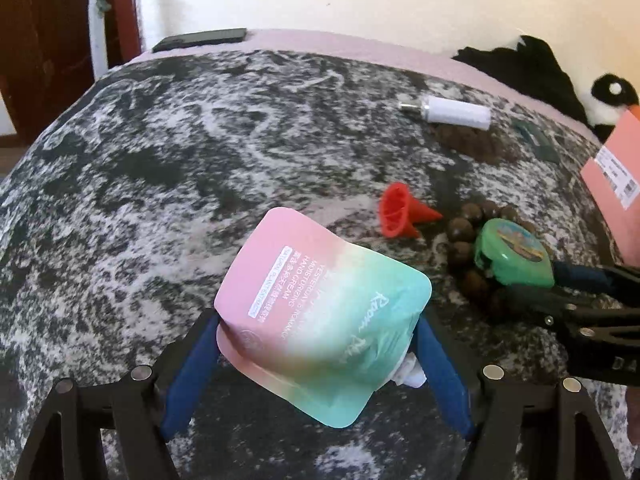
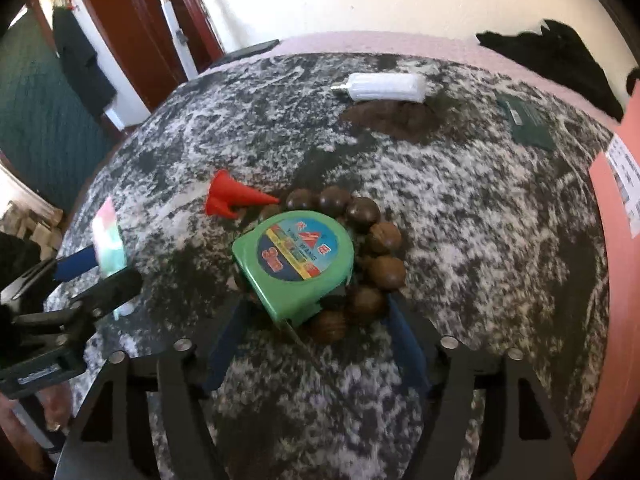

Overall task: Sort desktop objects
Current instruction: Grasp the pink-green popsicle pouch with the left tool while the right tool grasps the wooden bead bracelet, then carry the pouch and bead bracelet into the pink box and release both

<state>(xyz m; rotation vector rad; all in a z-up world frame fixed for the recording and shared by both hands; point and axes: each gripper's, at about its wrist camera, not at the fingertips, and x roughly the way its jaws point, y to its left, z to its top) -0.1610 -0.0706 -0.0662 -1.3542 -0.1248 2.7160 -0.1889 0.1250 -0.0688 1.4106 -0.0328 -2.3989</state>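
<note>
The left gripper [image 1: 320,344] has the hand cream pouch [image 1: 320,320] clamped between its blue pads, jaws set wide to span it. The pouch is pink at the far end and mint green nearer the jaws, tilted, with its white cap [image 1: 412,376] tucked against the right-hand pad. It looks lifted off the mottled black-and-white cloth [image 1: 160,184] rather than lying on it.

Off to that gripper's right, the right gripper [image 2: 316,312] points down at the green tape measure [image 2: 294,262]. Its blue fingers [image 2: 408,344] stand on either side of the case and the beads beneath it, spread fairly wide. Whether the pads are actually pressing on anything I cannot tell from here. The tape measure sits tilted on top of a ring of dark brown wooden beads [image 2: 380,236], which curls around its far and right sides.

Just beyond the tape measure, to the left, a small red cone-shaped funnel [image 2: 232,200] lies on its side, tip towards the beads. Farther out ahead of both grippers lies a white cylindrical bottle [image 2: 386,87] on its side, with a brown heap [image 2: 394,118] just in front of it. To the right of those is a dark green card [image 2: 526,120]. A salmon-pink box [image 2: 616,280] with a white label stands at the right gripper's far right. A black phone [image 1: 200,39] rests at the far left edge of the table.
</note>
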